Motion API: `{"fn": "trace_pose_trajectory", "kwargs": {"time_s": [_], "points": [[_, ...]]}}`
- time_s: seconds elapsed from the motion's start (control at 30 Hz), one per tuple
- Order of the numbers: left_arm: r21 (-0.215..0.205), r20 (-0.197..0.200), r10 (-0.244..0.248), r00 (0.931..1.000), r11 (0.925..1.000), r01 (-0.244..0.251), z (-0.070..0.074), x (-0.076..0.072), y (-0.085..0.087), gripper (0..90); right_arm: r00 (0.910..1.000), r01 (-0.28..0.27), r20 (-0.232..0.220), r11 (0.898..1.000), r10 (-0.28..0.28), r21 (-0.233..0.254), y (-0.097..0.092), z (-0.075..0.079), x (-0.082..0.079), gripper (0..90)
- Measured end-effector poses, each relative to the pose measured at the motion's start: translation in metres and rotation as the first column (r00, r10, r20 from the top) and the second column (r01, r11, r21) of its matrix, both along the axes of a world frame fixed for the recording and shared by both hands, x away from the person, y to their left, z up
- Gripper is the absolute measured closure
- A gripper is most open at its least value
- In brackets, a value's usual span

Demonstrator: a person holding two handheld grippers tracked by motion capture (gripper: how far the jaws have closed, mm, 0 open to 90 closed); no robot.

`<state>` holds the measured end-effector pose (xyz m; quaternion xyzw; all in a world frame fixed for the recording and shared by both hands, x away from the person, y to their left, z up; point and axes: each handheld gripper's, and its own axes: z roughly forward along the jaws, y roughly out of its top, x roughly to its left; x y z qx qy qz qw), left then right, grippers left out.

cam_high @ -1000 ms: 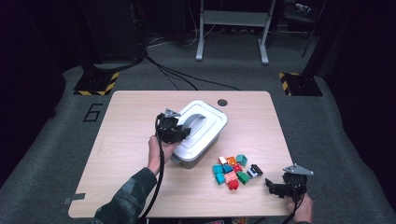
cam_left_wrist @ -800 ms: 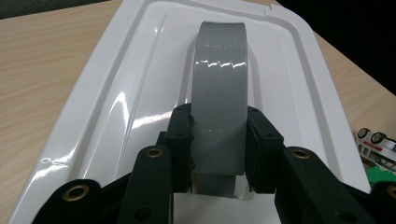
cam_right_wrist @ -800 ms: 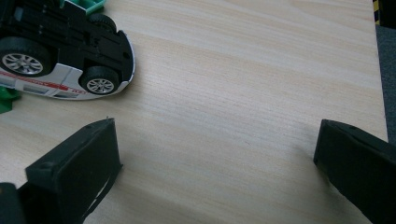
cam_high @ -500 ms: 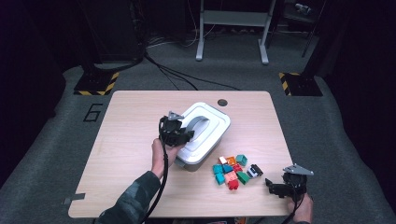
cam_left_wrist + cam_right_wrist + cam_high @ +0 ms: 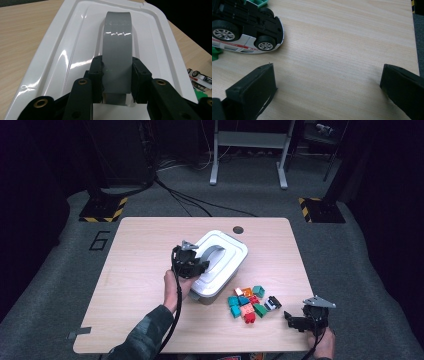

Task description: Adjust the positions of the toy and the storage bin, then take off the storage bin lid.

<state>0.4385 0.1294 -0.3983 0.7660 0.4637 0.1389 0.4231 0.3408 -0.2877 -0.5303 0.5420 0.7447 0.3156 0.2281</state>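
Left gripper (image 5: 192, 265) is clamped on the grey handle (image 5: 117, 50) of the white bin lid (image 5: 75, 50); in the left gripper view both black pads press the handle's two edges near its close end, with the handle arching away from the camera along the lid's centre line. In the high view the white bin (image 5: 220, 265) sits about mid-table (image 5: 140, 250), its long axis running diagonally, and the left gripper is over the bin's near-left end with the person's left hand (image 5: 175, 287) just behind it. The lid looks seated on the bin; can't tell whether it's lifted at all. Toy pile (image 5: 250, 301) of coloured blocks lies just beside the bin's near-right corner, on the table and touching nothing of the bin as far as I can tell; red, orange, teal and green pieces are bunched together. A small black-and-white toy car (image 5: 273, 302) sits at the pile's far side from the bin; in the right gripper view the car (image 5: 244, 32) lies on its side with its underside showing, next to a green block (image 5: 215, 53). Right gripper (image 5: 300, 321) is well apart from the bin, near the table's front edge past the toy pile, jaws spread wide over bare wood with nothing between them. The right gripper's tips point toward the car but don't touch it.
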Motion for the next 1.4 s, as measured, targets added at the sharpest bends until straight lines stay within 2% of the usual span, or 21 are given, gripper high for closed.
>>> {"fn": "trace_pose_trajectory", "kwargs": {"time_s": [0.17, 0.33, 0.53, 0.67, 0.8, 1.17, 1.4], "points": [[0.011, 0.006, 0.004, 1.0, 0.9999, -0.004, 0.001, 0.0, -0.001, 67.3, 1.0, 0.001, 0.0, 1.0, -0.001, 0.0, 0.0, 0.0, 0.0, 0.0], [0.026, 0.035, 0.011, 0.9993, 0.9996, -0.011, 0.001, -0.001, -0.002, 67.3, 1.0, 0.002, 0.0, 1.0, -0.002, 0.0, 0.0, 0.0, 0.0, 0.0], [0.018, 0.048, 0.016, 0.9987, 0.9997, -0.017, 0.001, 0.0, 0.001, 67.4, 1.0, 0.001, 0.001, 1.0, -0.001, 0.0, 0.0, 0.0, 0.0, 0.0], [0.004, 0.065, 0.026, 0.9975, 0.9996, -0.026, 0.006, -0.001, 0.004, 67.4, 1.0, 0.001, 0.0, 1.0, -0.001, 0.0, 0.0, 0.0, 0.0, 0.0], [0.013, 0.085, 0.02, 0.9962, 0.9997, -0.021, 0.012, -0.001, 0.007, 67.4, 1.0, 0.002, 0.0, 1.0, -0.002, 0.0, 0.0, 0.0, 0.0, 0.0], [-0.013, 0.108, 0.03, 0.9937, 0.9995, -0.029, 0.021, -0.002, 0.013, 67.4, 1.0, 0.0, 0.0, 1.0, 0.0, 0.0, 0.0, 0.0, 0.0, 0.0], [-0.023, 0.137, 0.042, 0.9896, 0.999, -0.039, 0.035, -0.002, 0.026, 67.4, 1.0, 0.003, 0.001, 1.0, -0.003, 0.001, 0.0, 0.0, 0.0, 0.0]]}}
